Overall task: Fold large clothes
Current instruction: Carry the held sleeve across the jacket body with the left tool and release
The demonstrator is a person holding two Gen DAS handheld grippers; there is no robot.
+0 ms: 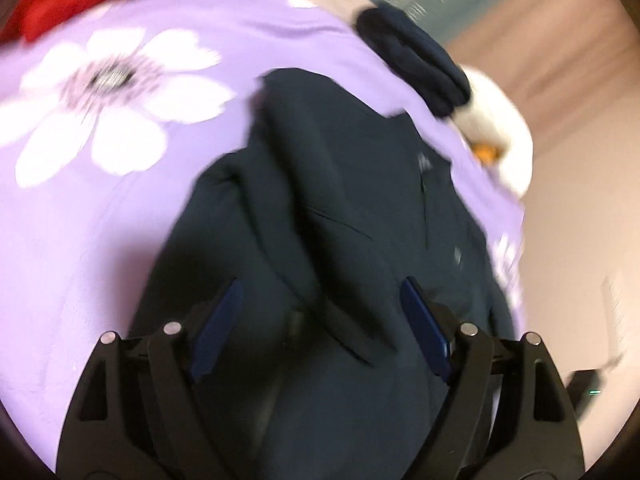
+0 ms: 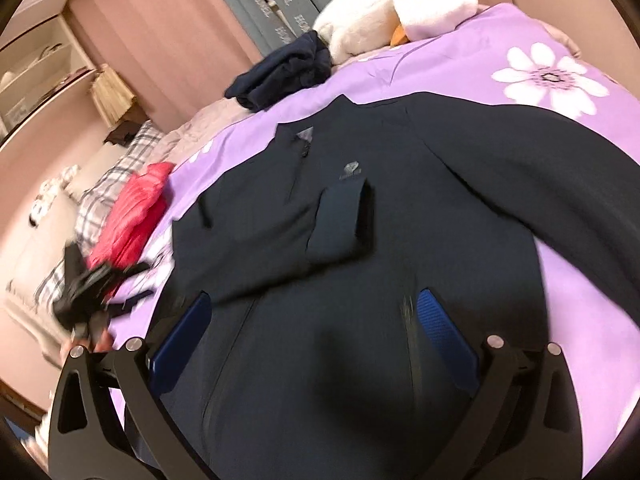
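Dim, warm indoor light — motion blur, fisheye-warped edges.

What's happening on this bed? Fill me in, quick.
A person is folding a dark navy jacket spread on a purple floral bedspread. One sleeve is already folded across the chest; the other lies out to the side. The left hand-held gripper and right hand-held gripper both hover open over the jacket's lower part, gripping nothing. A folded navy garment, a white plush toy and a red garment sit nearby.
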